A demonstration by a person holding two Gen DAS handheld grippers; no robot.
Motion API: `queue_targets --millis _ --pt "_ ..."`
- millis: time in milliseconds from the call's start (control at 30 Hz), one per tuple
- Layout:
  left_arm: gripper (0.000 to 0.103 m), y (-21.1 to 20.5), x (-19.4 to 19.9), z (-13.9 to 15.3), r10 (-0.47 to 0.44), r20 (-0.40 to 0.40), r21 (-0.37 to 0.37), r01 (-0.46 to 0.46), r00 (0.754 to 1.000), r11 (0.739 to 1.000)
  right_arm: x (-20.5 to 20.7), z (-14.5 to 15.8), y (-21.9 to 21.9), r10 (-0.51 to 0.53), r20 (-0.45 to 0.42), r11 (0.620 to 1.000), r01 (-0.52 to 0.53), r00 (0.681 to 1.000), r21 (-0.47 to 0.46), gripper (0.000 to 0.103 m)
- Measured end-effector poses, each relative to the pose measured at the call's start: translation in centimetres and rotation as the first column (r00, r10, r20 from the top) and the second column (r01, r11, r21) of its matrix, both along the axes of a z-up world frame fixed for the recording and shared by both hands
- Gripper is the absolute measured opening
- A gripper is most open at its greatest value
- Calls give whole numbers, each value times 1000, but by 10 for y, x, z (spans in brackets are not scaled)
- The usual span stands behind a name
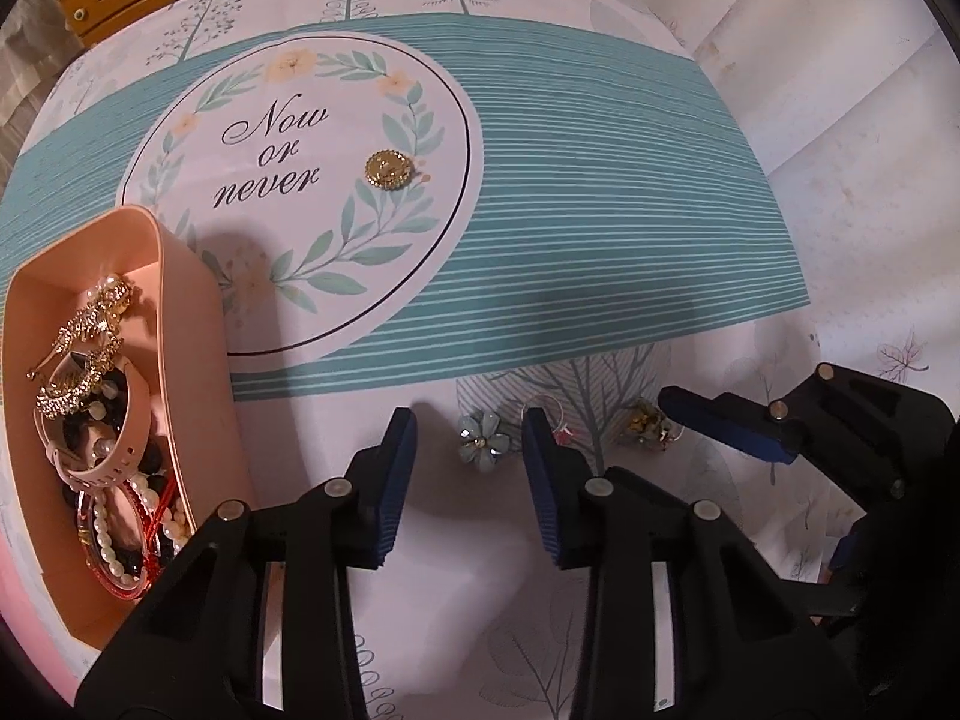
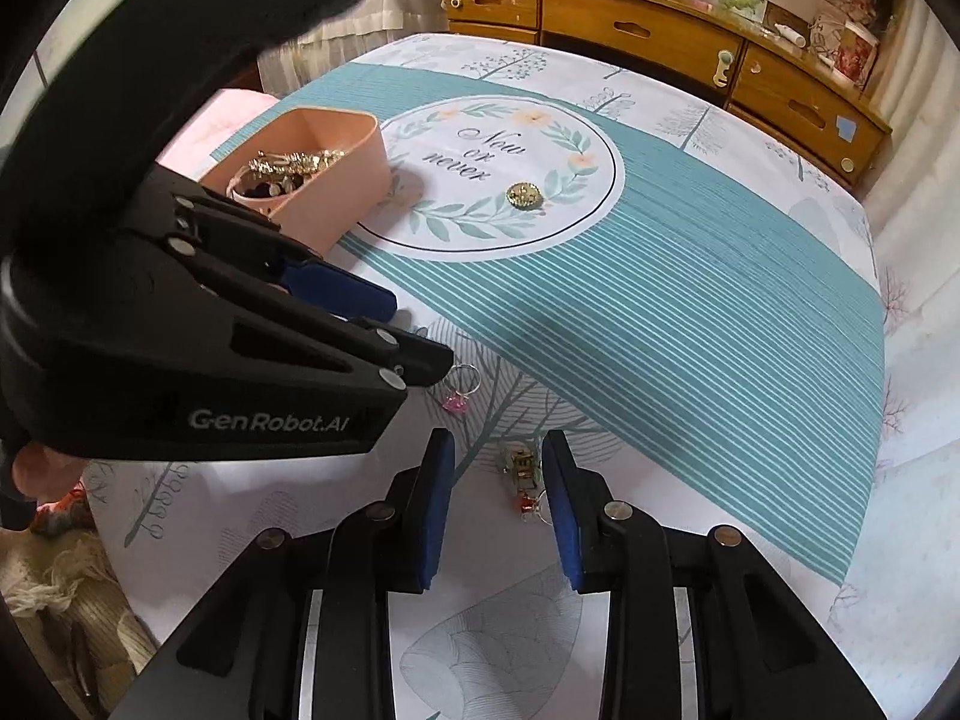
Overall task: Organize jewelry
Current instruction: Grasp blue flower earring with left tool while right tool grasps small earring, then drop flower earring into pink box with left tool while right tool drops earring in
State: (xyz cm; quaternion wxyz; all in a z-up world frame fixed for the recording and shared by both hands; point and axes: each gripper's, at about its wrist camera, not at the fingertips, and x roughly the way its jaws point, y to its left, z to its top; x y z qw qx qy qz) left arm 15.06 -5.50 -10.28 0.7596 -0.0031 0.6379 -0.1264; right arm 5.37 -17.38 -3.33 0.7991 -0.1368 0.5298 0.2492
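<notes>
1. Jewelry lies scattered on the printed tablecloth (image 1: 600,228); bracelets, pearls and gold pieces fill the pink box (image 1: 180,300) at the left.
2. Left gripper (image 1: 470,441) points down over a pale blue flower brooch (image 1: 480,441), which sits between its blue pads (image 1: 396,480), untouched; jaws apart.
3. Right gripper (image 2: 498,468) straddles a small gold charm piece (image 2: 521,468) on the cloth, jaws apart, pads not pressing it.
4. A ring with a pink stone (image 2: 459,390) lies between both grippers.
5. A round gold brooch (image 1: 390,168) rests well apart, on the wreath print.
</notes>
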Motion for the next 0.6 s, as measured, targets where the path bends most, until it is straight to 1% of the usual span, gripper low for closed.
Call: queue_targets --millis 100,133,167,200,300,333,500,600 --pt "29 -4 0 -1 -4 -3 2 4 1000 1000 0 -6 1 9 -5 1000 -9 1000 -18 31" --pt "27 -5 0 -1 -6 -2 4 6 1000 1000 0 -7 2 11 -6 1000 -11 1000 -25 30" --pt "25 -7 -1 -2 -8 -4 9 8 1000 1000 0 -9 2 13 -8 999 -13 1000 -31 29" --pt "22 -8 0 -2 -9 -5 13 9 1000 1000 -1 -11 3 15 -10 999 -16 1000 -34 23" --pt "15 -10 0 -2 -7 -11 21 7 1000 1000 -1 -12 2 8 -7 999 -8 1000 -43 17" --pt "15 -10 0 -1 -6 -13 22 6 1000 1000 0 -12 1 3 -11 999 -4 1000 -37 15" --pt "15 -12 -2 1 -4 -5 24 4 1000 1000 -1 -8 -2 -16 -2 1000 16 1000 -22 15" --pt "14 -9 -4 9 -2 13 19 2 1000 1000 -3 0 -5 -33 12 999 33 999 1 15"
